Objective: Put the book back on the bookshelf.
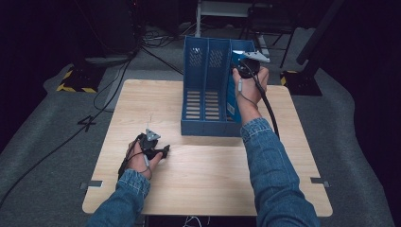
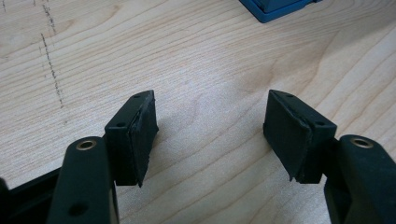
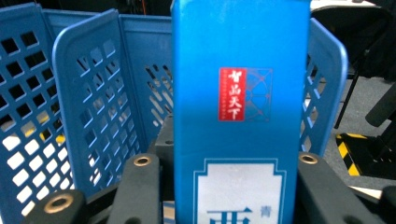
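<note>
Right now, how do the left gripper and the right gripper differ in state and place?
The left gripper has its jaws wide apart with nothing between them; the right gripper is shut on the blue box. The left gripper sits low over the bare wooden table; the right gripper is raised at the blue file rack, holding the box upright at its rightmost compartment. Both have black jaws and are hand-held.

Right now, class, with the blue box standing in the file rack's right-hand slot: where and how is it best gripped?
Grip the blue box across its narrow faces near the top edge, coming from above, as the right gripper does. It stands upright in the file rack, whose dividers cover its lower sides, so probably only the top is free.
</note>
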A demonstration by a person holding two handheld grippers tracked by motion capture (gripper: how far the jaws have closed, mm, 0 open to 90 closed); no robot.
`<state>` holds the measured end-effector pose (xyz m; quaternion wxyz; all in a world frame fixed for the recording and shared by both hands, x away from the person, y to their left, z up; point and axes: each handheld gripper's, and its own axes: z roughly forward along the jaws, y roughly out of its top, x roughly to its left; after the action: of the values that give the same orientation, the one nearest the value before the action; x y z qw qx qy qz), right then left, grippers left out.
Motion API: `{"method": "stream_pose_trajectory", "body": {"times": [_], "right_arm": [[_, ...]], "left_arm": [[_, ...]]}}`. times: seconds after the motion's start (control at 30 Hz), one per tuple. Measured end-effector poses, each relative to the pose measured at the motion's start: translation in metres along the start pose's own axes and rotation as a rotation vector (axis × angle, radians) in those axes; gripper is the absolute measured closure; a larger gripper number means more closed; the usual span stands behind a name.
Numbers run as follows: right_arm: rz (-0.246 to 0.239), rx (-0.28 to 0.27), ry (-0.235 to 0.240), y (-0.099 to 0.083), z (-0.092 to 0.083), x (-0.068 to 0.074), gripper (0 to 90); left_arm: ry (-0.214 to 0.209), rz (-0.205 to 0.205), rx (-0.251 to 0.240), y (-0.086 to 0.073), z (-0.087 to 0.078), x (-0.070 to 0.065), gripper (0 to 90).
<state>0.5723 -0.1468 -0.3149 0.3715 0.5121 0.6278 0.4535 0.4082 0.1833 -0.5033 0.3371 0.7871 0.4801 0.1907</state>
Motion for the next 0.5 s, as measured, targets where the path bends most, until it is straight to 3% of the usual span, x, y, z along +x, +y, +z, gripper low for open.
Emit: {"method": "stream_pose_trajectory", "body": {"times": [0.1,0.27,0.37,0.43,0.5], "right_arm": [[0.0,-0.026,-0.004,0.002,-0.003,0.0,61.7],[-0.004,-0.197,-0.004,0.022,-0.028,-0.001,61.6],[-0.025,-0.306,-0.011,0.027,-0.03,0.002,61.4],[-0.034,-0.319,0.002,0.021,-0.022,0.002,61.2],[-0.027,-0.273,0.012,0.004,-0.01,0.001,61.0]], "left_arm": [[0.0,-0.001,0.0,0.0,0.0,0.0,35.3],[0.0,0.004,0.002,0.0,0.0,0.001,35.2],[-0.001,0.004,0.003,0.0,0.0,0.0,35.3],[-0.003,0.003,0.002,0.0,0.0,0.0,35.3],[-0.004,0.002,0.003,0.0,0.0,0.0,35.3]]}}
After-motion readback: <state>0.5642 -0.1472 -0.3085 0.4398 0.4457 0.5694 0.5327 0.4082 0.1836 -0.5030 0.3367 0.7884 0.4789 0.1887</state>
